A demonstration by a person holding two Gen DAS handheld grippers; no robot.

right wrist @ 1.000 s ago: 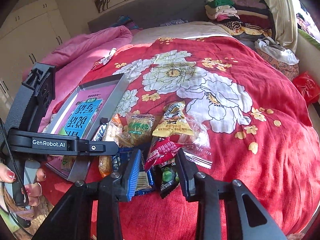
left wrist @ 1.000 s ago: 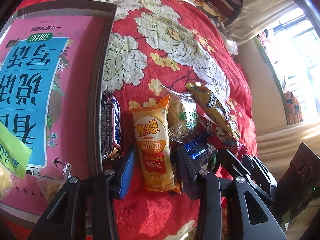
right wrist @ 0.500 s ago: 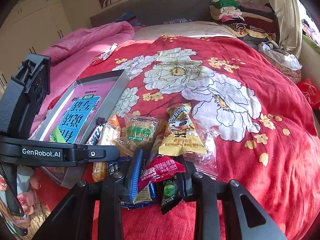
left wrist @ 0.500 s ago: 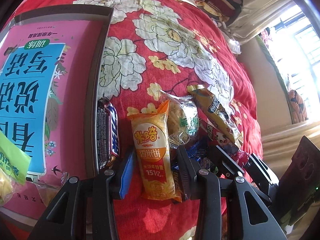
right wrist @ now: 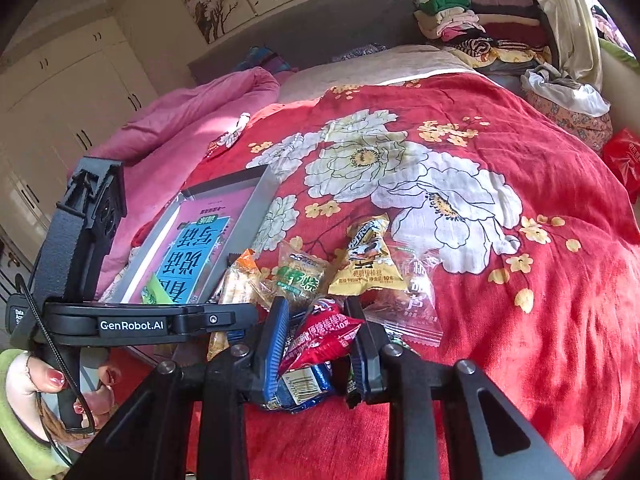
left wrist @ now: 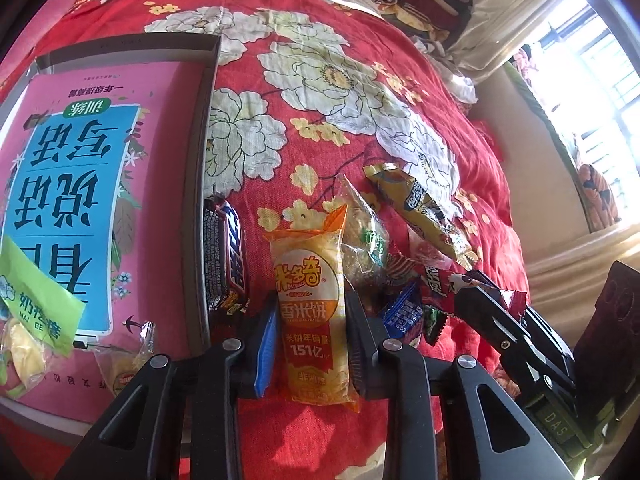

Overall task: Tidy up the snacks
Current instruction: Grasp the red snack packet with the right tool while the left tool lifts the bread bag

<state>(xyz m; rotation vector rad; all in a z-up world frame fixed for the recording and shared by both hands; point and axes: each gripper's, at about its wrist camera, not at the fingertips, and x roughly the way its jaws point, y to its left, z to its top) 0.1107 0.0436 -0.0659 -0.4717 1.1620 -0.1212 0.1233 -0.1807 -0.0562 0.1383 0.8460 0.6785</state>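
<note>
Your left gripper [left wrist: 310, 344]: jaws closing on rice-cracker pack [left wrist: 310, 312], its long axis along the fingers | tray [left wrist: 198, 208] just left | your right gripper [right wrist: 318, 350]: closing on red packet [right wrist: 324, 336], contact unclear.

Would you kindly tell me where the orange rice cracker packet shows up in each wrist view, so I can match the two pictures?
Left wrist view: the orange rice cracker packet lies lower centre, between the closing left gripper jaws.
Right wrist view: only its orange top end shows, left of centre, behind that gripper's arm.
Shared landmark: the grey tray holding the pink book, just left of it.
</note>
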